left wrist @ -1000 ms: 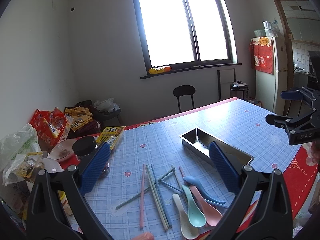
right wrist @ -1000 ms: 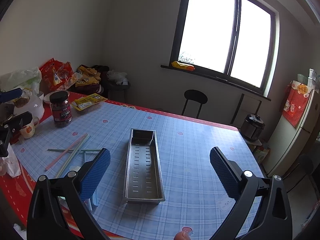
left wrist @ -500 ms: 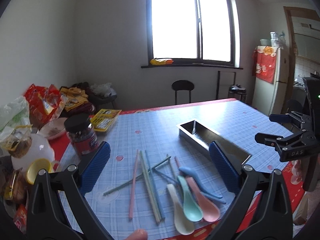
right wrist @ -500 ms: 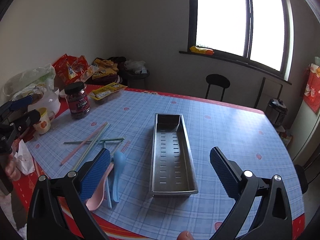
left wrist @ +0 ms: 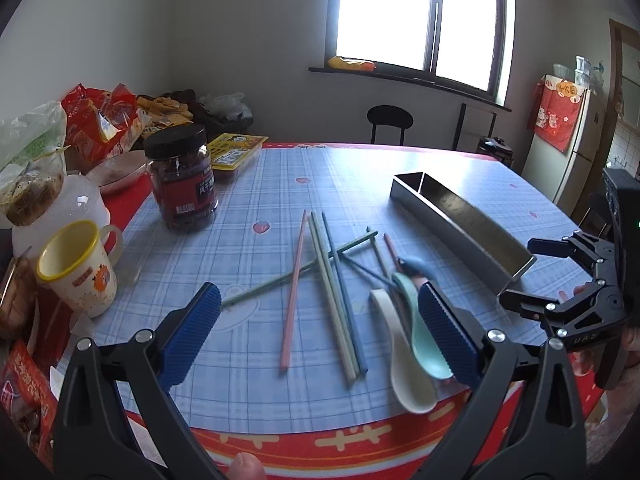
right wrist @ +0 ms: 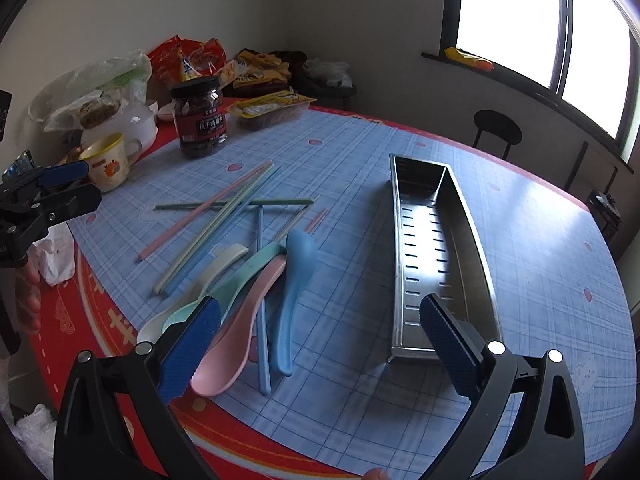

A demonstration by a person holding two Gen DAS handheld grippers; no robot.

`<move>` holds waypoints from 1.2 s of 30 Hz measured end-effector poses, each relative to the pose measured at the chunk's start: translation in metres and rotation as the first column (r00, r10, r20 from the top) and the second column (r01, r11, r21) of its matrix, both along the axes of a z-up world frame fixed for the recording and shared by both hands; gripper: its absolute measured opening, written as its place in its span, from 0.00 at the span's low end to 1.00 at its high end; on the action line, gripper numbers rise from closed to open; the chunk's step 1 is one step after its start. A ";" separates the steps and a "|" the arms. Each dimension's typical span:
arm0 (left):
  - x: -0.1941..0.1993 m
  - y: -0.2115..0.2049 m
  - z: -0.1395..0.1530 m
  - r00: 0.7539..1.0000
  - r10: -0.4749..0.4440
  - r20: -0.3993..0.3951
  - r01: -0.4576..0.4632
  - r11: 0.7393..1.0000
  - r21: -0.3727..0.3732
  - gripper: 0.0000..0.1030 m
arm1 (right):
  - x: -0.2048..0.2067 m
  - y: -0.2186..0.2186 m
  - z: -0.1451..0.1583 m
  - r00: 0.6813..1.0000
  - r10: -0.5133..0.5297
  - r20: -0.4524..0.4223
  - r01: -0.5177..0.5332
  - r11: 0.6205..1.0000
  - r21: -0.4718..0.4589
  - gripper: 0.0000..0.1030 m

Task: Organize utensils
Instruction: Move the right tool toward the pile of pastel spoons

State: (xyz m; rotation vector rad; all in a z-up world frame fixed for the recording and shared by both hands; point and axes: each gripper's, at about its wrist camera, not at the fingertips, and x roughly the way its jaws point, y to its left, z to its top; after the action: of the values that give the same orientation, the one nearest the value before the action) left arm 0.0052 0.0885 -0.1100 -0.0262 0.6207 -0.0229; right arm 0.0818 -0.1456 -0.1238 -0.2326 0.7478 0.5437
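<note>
Both grippers gape empty above checked tablecloth near window.

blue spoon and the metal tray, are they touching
Apart. The right wrist view shows bare checked tablecloth between the blue spoon and the metal tray's near wall along the spoon's whole length.

Left tool and right tool, both agape, empty.

Four spoons, about eight chopsticks, one tray, one jar, one cup.
</note>
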 end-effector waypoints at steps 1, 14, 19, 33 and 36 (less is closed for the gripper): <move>-0.001 0.001 -0.004 1.000 0.005 0.000 -0.005 1.000 0.012 0.95 | 0.000 0.000 -0.002 1.000 0.001 -0.007 -0.001 1.000 0.001 0.95; -0.001 -0.002 -0.039 0.996 -0.029 -0.088 0.022 0.996 -0.087 0.94 | -0.005 0.012 -0.028 0.982 0.127 -0.140 -0.114 0.989 0.097 0.43; 0.003 0.000 -0.044 0.995 -0.034 -0.098 0.022 0.992 -0.124 0.94 | -0.006 0.025 -0.036 0.967 0.180 -0.182 -0.162 0.980 0.112 0.24; 0.011 -0.004 -0.051 0.991 -0.054 -0.121 0.040 0.993 -0.111 0.72 | 0.005 0.028 -0.053 0.951 0.169 -0.260 -0.142 0.983 0.119 0.20; 0.012 -0.008 -0.053 0.990 -0.065 -0.129 0.050 0.993 -0.111 0.70 | 0.007 0.029 -0.055 0.951 0.164 -0.264 -0.137 0.984 0.118 0.20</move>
State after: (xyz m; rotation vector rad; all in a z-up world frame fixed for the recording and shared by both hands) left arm 0.0168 0.0809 -0.1631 -0.1145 0.7528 -0.1110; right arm 0.0888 -0.1164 -0.1789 -0.1246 0.9732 0.7663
